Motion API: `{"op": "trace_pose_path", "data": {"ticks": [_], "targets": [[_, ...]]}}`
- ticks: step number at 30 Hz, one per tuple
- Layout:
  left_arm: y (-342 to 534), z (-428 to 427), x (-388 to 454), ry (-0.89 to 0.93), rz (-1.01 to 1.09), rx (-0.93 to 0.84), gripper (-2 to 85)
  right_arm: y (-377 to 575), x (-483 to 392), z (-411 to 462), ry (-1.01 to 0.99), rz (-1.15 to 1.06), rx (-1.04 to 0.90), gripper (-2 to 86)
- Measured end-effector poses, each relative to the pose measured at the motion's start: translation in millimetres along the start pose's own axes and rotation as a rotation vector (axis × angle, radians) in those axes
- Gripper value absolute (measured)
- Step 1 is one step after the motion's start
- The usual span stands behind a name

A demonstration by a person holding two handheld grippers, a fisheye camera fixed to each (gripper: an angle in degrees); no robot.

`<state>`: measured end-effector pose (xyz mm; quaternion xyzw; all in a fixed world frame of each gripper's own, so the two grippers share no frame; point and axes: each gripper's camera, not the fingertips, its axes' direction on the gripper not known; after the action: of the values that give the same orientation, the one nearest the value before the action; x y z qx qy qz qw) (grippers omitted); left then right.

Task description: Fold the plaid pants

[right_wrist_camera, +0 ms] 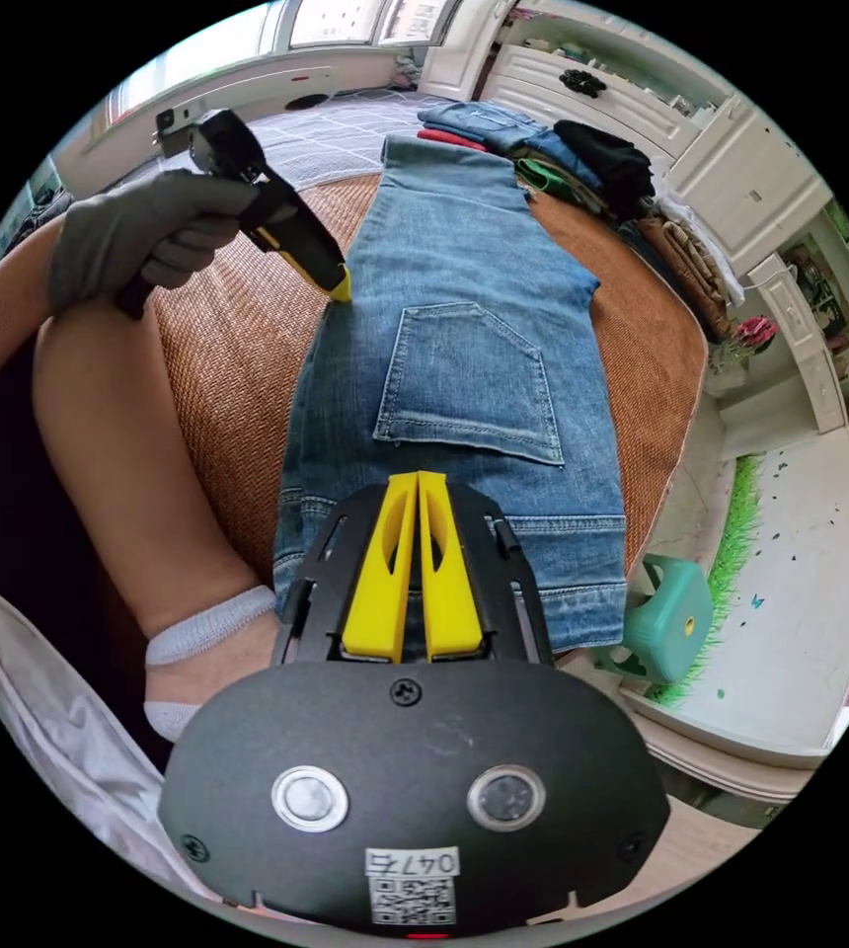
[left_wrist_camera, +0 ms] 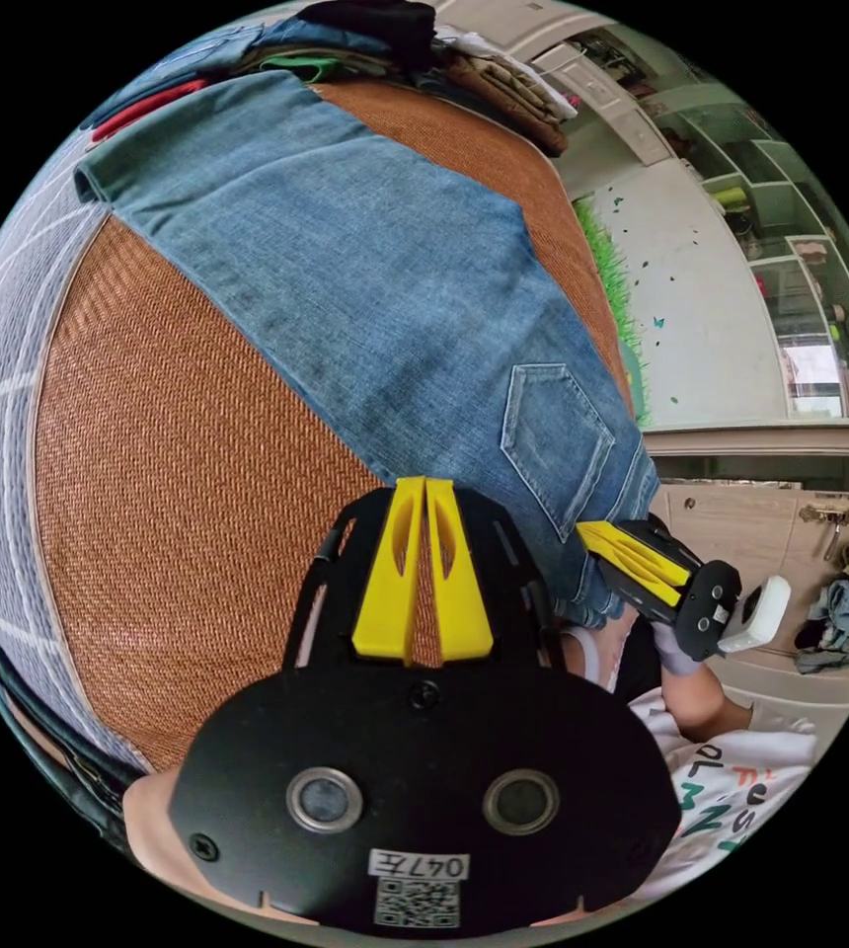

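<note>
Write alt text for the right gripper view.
Blue jeans lie flat, back pocket up, on a woven brown mat. The right gripper, its yellow jaws together, sits over the waistband end, while the left gripper, in a gloved hand, touches the jeans' edge. A pile of clothes lies beyond.

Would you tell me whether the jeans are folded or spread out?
Folded lengthwise: the jeans lie as one narrow strip on the woven mat, one back pocket up.
</note>
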<state>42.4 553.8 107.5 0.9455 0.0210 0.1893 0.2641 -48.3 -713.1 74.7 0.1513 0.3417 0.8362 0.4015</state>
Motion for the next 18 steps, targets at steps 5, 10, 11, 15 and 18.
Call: {"op": "trace_pose_path", "data": {"ticks": [5,10,11,15,18], "targets": [[-6.1,0.1,28.2,-0.072,0.054,-0.008,-1.0,-11.3,2.1,-18.0,-0.067,0.016,-0.021,-1.2],[-2.4,0.8,57.5,-0.173,0.106,0.002,-1.0,-15.7,-5.8,-34.9,-0.059,0.01,-0.022,-1.2],[-2.9,1.1,59.5,-0.176,0.102,-0.003,-1.0,-16.4,-7.6,-38.6,-0.055,0.007,-0.022,-1.2],[0.6,-1.4,43.0,-0.07,0.036,0.005,-1.0,-18.0,-9.1,-48.7,-0.06,0.007,-0.026,-1.2],[8.2,-1.3,17.5,0.069,-0.036,0.014,-1.0,-18.6,-6.5,-53.2,-0.078,0.011,-0.031,-1.2]]}}
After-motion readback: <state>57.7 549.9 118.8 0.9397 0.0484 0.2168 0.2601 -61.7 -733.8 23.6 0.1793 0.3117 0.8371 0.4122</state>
